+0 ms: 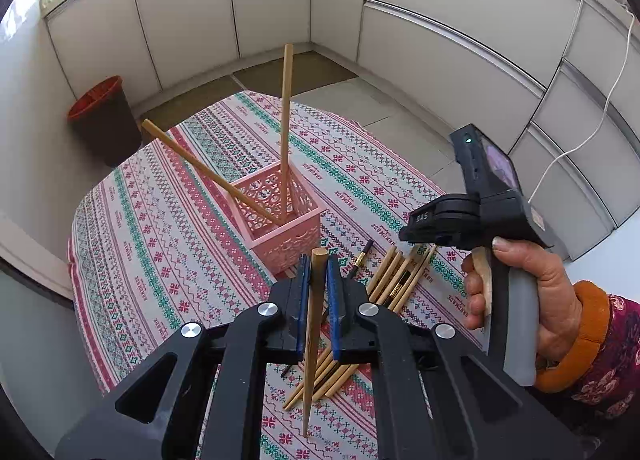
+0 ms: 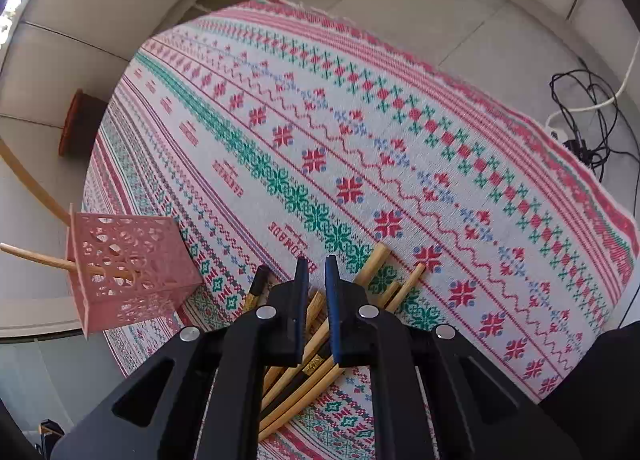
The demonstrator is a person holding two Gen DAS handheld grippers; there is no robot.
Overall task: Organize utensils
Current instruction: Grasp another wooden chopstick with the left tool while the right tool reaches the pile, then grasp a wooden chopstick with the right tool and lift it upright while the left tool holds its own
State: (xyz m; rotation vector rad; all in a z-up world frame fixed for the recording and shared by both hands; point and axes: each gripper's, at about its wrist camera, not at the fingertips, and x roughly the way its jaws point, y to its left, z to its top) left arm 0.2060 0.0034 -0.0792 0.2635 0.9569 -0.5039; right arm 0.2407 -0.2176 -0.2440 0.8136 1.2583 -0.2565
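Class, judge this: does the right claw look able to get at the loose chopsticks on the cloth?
Probably yes. The right claw is open and empty, directly above the loose chopsticks, with nothing between them.

The word "HANDMADE" repeats in red along the woven tablecloth [image 2: 280, 100], upside down from the right wrist view; a smaller script line beneath it is too fine to read; the right gripper's [image 1: 440, 220] body shows digits, seemingly "945".

Left wrist view: high, angled down past own fingers. Right wrist view: low, close over tablecloth [image 2: 360, 132]. Shared: pink basket [image 1: 280, 216], chopstick pile [image 2: 320, 356].
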